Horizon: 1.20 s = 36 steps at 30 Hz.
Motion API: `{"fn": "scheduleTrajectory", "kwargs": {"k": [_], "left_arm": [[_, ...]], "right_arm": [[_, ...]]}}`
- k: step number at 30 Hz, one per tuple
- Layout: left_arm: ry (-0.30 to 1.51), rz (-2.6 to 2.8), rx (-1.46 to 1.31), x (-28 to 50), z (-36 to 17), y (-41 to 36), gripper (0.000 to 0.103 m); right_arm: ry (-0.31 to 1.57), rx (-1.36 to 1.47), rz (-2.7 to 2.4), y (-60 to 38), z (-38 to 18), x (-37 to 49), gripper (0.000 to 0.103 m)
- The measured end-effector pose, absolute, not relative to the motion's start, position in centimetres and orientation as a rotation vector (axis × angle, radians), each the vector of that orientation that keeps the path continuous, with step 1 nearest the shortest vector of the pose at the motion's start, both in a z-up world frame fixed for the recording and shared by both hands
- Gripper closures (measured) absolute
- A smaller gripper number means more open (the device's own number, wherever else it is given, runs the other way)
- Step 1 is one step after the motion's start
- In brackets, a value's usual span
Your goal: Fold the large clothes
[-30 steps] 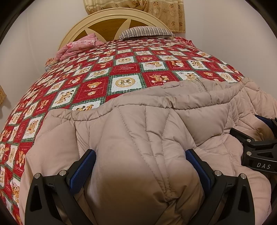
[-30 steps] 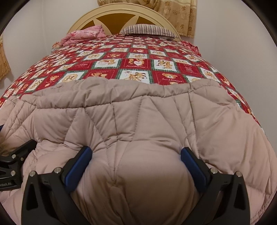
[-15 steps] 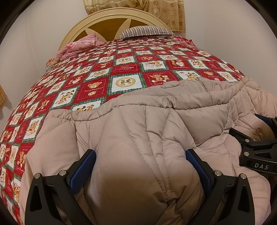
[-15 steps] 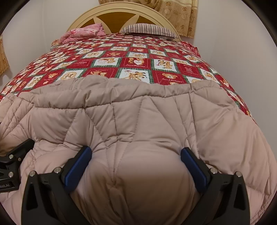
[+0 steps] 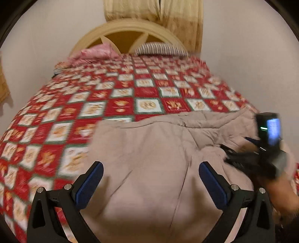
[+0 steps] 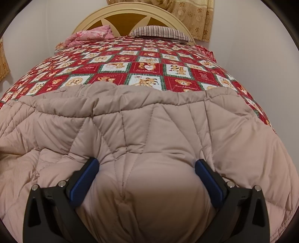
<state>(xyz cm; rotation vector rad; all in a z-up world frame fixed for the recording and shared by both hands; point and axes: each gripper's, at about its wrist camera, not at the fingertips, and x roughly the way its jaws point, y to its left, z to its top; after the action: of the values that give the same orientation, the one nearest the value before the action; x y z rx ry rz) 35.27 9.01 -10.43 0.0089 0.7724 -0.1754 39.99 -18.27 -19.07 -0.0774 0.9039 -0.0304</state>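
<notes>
A beige quilted puffer jacket [image 5: 149,142] lies across the near end of the bed, and it fills most of the right wrist view [image 6: 149,127]. My left gripper [image 5: 151,165] is open, its blue pads wide apart with jacket fabric bulging between them; this view is blurred by motion. My right gripper [image 6: 146,161] is also open and sits low on the jacket, a padded bulge between its fingers. In the left wrist view the right gripper [image 5: 235,149] shows at the right edge, with a hand behind it.
A red patchwork quilt [image 6: 145,65] with teddy-bear squares covers the bed. At the cream headboard [image 6: 130,11] lie a striped pillow [image 6: 160,32] and a pink bundle [image 6: 89,36]. White walls stand on both sides, with curtains [image 6: 192,16] behind.
The left gripper has moved sharply, blurring its view; more quilt now shows at its left and the jacket looks narrower. It has left the right wrist view. The right gripper has barely moved.
</notes>
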Motion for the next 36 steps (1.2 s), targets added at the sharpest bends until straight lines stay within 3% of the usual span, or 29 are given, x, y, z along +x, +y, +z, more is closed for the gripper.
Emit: {"fn": "scheduleTrajectory", "kwargs": {"k": [4,8,19,21,22,23,25,26,33,36], "left_arm": [[0.732,-0.107,-0.027,28.5,-9.5,14.0,0.001],[0.777,-0.139,-0.169,24.7,-12.5,17.4,0.001],[0.831,-0.270,-0.441,27.0,-18.3,16.1,0.001],[0.784,-0.301,-0.494,27.5,-18.1,16.4,0.015],[0.774,-0.306,-0.508,27.8,-18.0,16.6,0.046],[0.774,-0.308,-0.502,28.0,-17.9,16.5,0.061],[0.732,-0.355,-0.463,27.9,-16.9,16.1,0.079],[0.706,-0.370,-0.444,27.6,-16.2,16.0,0.083],[0.535,-0.463,-0.409,24.6,-11.1,16.4,0.087],[0.505,-0.502,-0.404,24.2,-10.3,15.7,0.088]], "right_arm": [[0.896,-0.075,-0.029,-18.4,-19.0,40.0,0.000],[0.889,-0.081,-0.033,-18.3,-18.9,39.9,0.000],[0.868,-0.072,-0.030,-18.5,-18.7,39.3,0.000],[0.866,-0.069,-0.029,-18.4,-18.7,39.3,0.000],[0.866,-0.068,-0.028,-18.4,-18.7,39.3,0.000],[0.865,-0.067,-0.027,-18.4,-18.7,39.3,0.000],[0.860,-0.060,-0.021,-18.5,-18.6,39.2,0.000],[0.859,-0.052,-0.012,-18.6,-18.6,39.2,0.000],[0.823,0.119,0.164,-20.3,-14.2,34.2,0.000],[0.868,-0.002,0.195,-17.8,-14.9,32.8,0.000]]}}
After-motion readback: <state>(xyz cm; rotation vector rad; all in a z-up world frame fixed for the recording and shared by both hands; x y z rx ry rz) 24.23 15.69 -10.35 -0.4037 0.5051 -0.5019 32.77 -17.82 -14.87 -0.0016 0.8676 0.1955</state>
